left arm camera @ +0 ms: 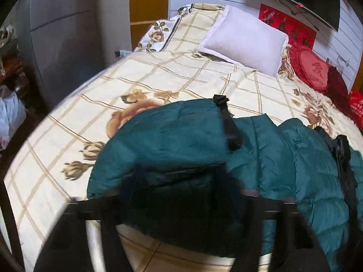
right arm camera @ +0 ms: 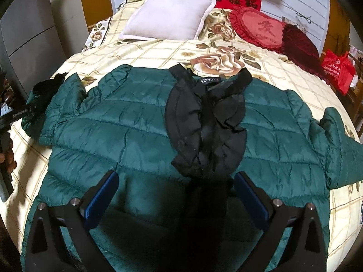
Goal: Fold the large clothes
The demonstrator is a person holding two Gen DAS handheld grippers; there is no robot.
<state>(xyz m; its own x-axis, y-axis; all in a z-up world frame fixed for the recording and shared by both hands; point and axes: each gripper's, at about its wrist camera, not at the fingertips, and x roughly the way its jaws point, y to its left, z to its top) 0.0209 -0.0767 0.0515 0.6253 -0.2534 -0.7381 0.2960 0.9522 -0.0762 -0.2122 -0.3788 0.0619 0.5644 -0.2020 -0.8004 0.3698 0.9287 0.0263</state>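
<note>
A dark green quilted jacket [right arm camera: 127, 124] with a black ruffled collar [right arm camera: 206, 122] lies spread face up on the bed. My right gripper [right arm camera: 175, 185] is open and empty, hovering over the jacket's lower front. In the left wrist view my left gripper [left arm camera: 181, 185] is blurred and appears shut on the jacket's left sleeve [left arm camera: 163, 136], which is lifted; the fingertips are hidden in dark fabric. That sleeve's black cuff [left arm camera: 229, 122] hangs over toward the jacket body [left arm camera: 306, 158]. The left gripper shows at the left edge of the right wrist view [right arm camera: 13, 115].
The bed has a cream floral checked cover [right arm camera: 158, 52]. A white pillow [right arm camera: 168, 15], a red heart cushion [right arm camera: 261, 27] and a dark red cushion [right arm camera: 299, 43] lie at the head. A red bag [right arm camera: 338, 70] stands to the right. A grey wardrobe [left arm camera: 59, 34] stands left.
</note>
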